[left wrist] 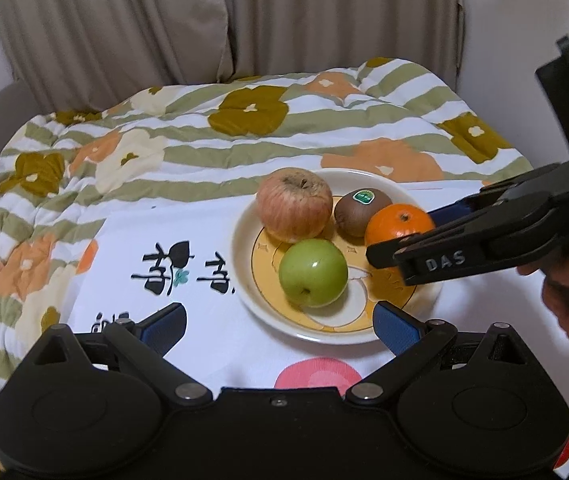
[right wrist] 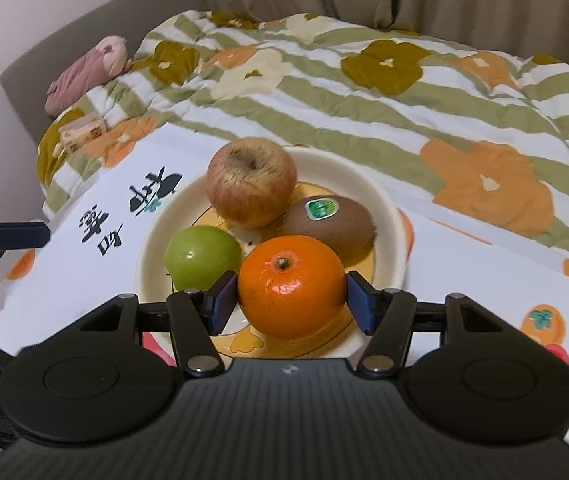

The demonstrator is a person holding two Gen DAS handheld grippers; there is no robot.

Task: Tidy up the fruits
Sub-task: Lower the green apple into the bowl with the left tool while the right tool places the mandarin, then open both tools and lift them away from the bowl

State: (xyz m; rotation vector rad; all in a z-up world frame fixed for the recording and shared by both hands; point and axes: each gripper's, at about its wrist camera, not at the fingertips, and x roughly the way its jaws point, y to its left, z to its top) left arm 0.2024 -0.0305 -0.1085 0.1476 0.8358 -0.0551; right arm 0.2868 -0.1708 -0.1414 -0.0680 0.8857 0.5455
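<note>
Left wrist view: you are holding the left gripper [left wrist: 280,322] short of the plate [left wrist: 244,236], its blue pads spread wide and gripping nothing. Working left to right across the plate, you are looking at 4 fruits: the red apple [left wrist: 294,204] at the far left, the green apple [left wrist: 313,272] in front of it, the kiwi [left wrist: 362,212] behind, and the orange [left wrist: 398,224] at the right. The right gripper [left wrist: 416,236] is reaching in from the right, with 1 pad on either side of the orange.

Right wrist view: the pads are sitting against, or almost against, the orange [right wrist: 291,288]; you cannot tell whether they are clamping it. The orange appears to be resting on the plate [right wrist: 388,216] beside the green apple [right wrist: 202,256].

Progress: all 4 fruits are sitting together on the plate, and no loose fruit is showing on the cloth [left wrist: 124,264], so the task is likely near its end or just starting.

Markings: the right gripper finger is reading "DAS". The kiwi [right wrist: 330,224] is carrying a green sticker, too small to read. The cloth is showing black brush characters, not legible here.
</note>
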